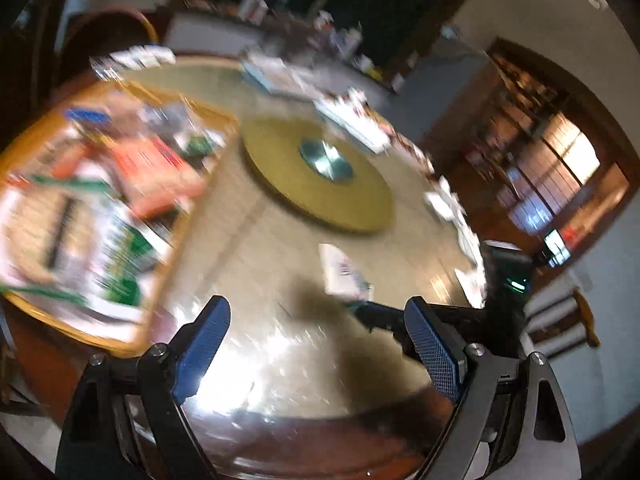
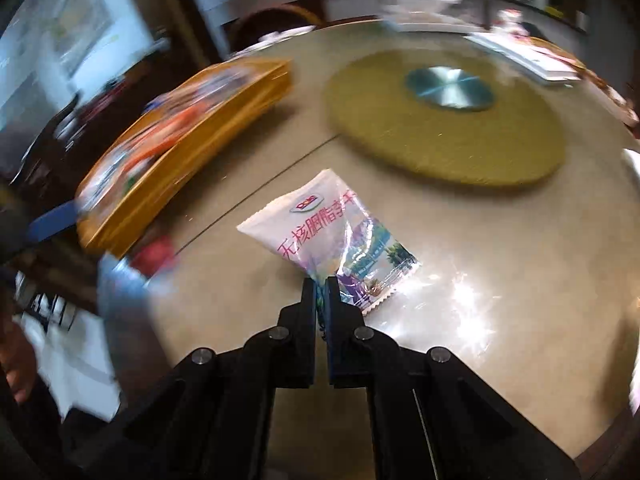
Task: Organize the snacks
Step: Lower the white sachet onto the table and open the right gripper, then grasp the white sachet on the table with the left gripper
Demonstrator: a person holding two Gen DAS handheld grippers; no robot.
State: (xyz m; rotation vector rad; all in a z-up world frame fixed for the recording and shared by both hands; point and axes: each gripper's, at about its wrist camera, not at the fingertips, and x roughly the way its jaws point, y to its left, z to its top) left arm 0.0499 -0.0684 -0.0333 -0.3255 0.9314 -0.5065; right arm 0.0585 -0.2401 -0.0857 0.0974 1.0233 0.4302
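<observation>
The right gripper (image 2: 321,280) has its fingers (image 2: 308,300) clamped on the lower edge of a white snack packet (image 2: 328,236) printed with pink characters (the pads pinch only its crimped corner). The rest of the packet lies out over the glossy round bench (image 2: 500,340), between the near rim and the round olive-coloured turntable (image 2: 444,120) at the bench's middle. At the left edge of the bench sits a yellow tray (image 2: 192,156) heaped with other snack packs (image 1: 132,168), blurred in both views. The left gripper (image 1: 316,320) hangs over the near part of the bench with its blue-padded fingers (image 1: 204,344) wide apart and nothing between them. In the left wrist view the white packet shows just beyond those fingers, toward the right-hand one. More blurred items line the far rim.
</observation>
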